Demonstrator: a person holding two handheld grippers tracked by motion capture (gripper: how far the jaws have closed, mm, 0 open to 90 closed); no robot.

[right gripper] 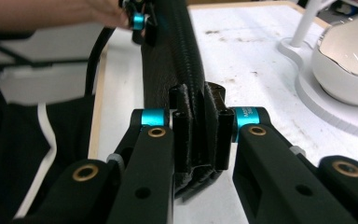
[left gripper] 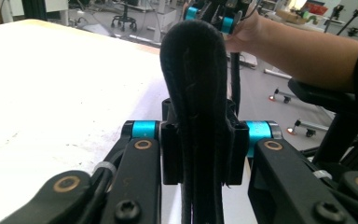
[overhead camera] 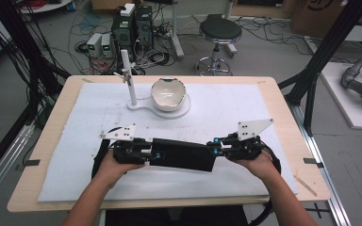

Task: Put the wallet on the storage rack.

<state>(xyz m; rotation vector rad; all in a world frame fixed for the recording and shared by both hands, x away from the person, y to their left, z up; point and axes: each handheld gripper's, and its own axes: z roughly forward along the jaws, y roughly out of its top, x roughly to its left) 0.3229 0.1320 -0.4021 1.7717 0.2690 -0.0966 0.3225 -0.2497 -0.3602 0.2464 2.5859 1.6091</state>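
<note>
A: High view. We see the left gripper (overhead camera: pixel 147 154) and right gripper (overhead camera: pixel 215 145) facing each other over the near part of the bench (overhead camera: pixel 52 136), each pinching one end of a flat black fabric case (overhead camera: pixel 183 154) stretched level between them, just above the white mat (overhead camera: pixel 99 113), w/ the person's forearms coming in from the near edge.

B: And farther back?

A: Near the bench's far edge, approx. mid-width, a white bowl (overhead camera: pixel 168 94) sits on a white base (overhead camera: pixel 139 106), w/ a white post (overhead camera: pixel 128 77) upright just beside it, well apart from the case.

B: Left gripper view?

A: We look along the black fabric case (left gripper: pixel 193 84) end-on. Left gripper (left gripper: pixel 199 154) has its pads pressed on the case from both sides, jaws drawn in tight on the cloth. At the far end the right gripper (left gripper: pixel 210 13) holds the other end, a hand behind it.

B: Right gripper view?

A: Same, mirrored. Right gripper (right gripper: pixel 200 140) pinches the folded edge of the black fabric case (right gripper: pixel 168 60) between both pads; the case runs away toward the left gripper (right gripper: pixel 140 22). White bowl (right gripper: pixel 349 65) at the right, on the white mat (right gripper: pixel 251 51).
</note>
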